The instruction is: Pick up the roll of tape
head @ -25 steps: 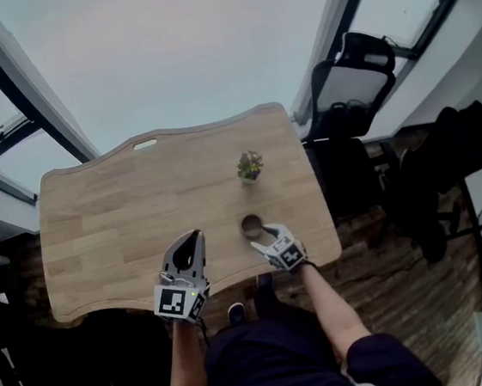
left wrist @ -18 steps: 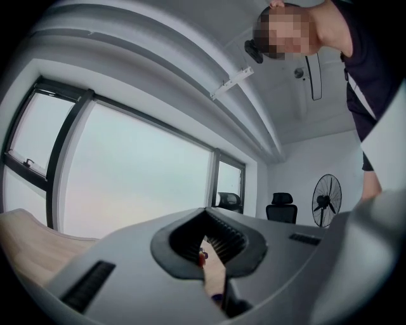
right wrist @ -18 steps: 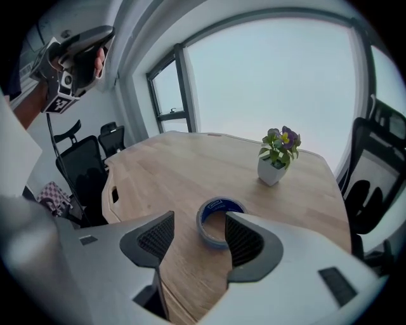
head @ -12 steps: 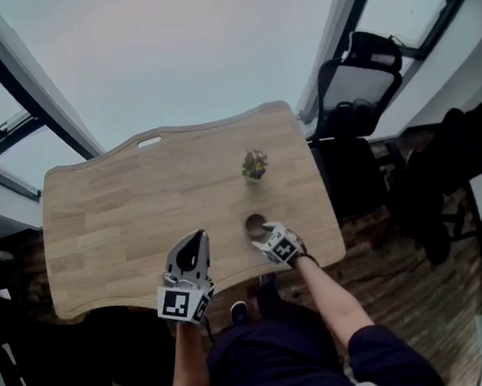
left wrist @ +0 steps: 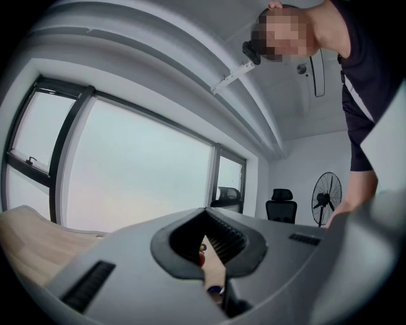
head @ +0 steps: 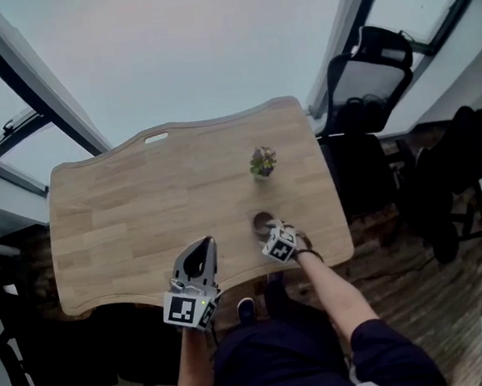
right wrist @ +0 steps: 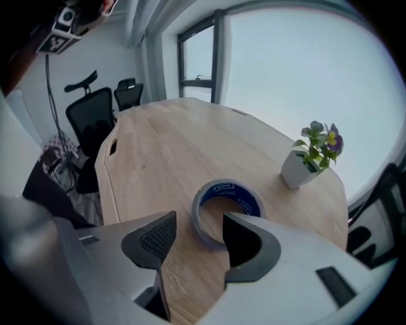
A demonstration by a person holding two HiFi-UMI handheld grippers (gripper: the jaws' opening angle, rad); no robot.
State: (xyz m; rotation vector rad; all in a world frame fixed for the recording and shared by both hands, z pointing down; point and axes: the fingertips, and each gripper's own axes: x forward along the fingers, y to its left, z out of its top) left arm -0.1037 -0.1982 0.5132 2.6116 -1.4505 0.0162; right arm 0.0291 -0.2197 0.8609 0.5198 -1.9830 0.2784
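Observation:
The roll of tape [head: 263, 222] lies flat on the wooden table [head: 139, 208] near its front right edge; it is grey outside and blue inside [right wrist: 226, 206]. My right gripper [head: 271, 230] points steeply down right over it. In the right gripper view its jaws [right wrist: 198, 238] stand wide and are closing, one over the roll's hole and one outside, with the near wall between them and no pad touching it. My left gripper [head: 204, 246] hovers level over the table's front edge, to the left of the roll, its jaws [left wrist: 204, 219] together at the tips on nothing.
A small potted plant [head: 263, 162] in a white pot [right wrist: 314, 155] stands just beyond the tape. Black office chairs [head: 366, 78] stand off the table's right end, and a floor fan [left wrist: 327, 197] by the wall. Windows run behind the table.
My right gripper has sunk onto the tape roll and rolled at the wrist. The left gripper has stayed where it was.

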